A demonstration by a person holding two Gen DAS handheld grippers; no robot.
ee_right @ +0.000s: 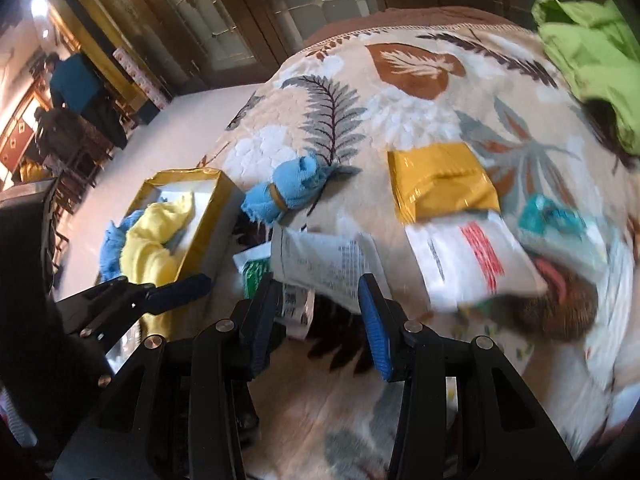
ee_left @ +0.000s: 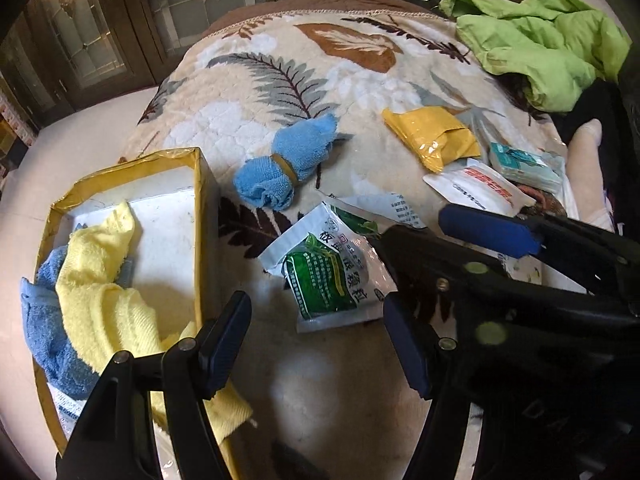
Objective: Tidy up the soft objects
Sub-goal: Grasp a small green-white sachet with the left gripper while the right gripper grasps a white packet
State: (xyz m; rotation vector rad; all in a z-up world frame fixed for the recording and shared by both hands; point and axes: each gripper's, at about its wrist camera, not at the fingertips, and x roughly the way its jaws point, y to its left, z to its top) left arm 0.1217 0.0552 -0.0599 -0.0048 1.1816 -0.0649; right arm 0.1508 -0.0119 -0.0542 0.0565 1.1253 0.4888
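Fleece blanket [ee_left: 256, 92] in cream, printed with grey and brown leaves, covers the surface where everything lies. At nine o'clock in the left wrist view sits a shallow gold-edged cardboard box [ee_left: 198, 216] holding a crumpled yellow towel [ee_left: 102, 292] draped over a blue towel [ee_left: 48, 332]. Near the centre lies a rolled light-blue cloth bound with a rubber band [ee_left: 282, 164], just beyond the box's far corner. Below it, a green-and-white printed sachet [ee_left: 324, 276] rests flat, with a white printed packet [ee_right: 324, 264] partly over it. At two o'clock are a yellow foil pouch [ee_left: 430, 136], a white packet with a red stripe [ee_left: 480, 188] and a teal wrapped packet [ee_left: 524, 164], close together. A lime-green garment [ee_left: 540, 40] is bunched at one o'clock.

The left gripper [ee_left: 316, 340] hovers with fingers spread, nothing between them, its left finger over the box's near edge. The right gripper [ee_right: 316, 320] also has fingers spread wide, empty, just short of the white printed packet.
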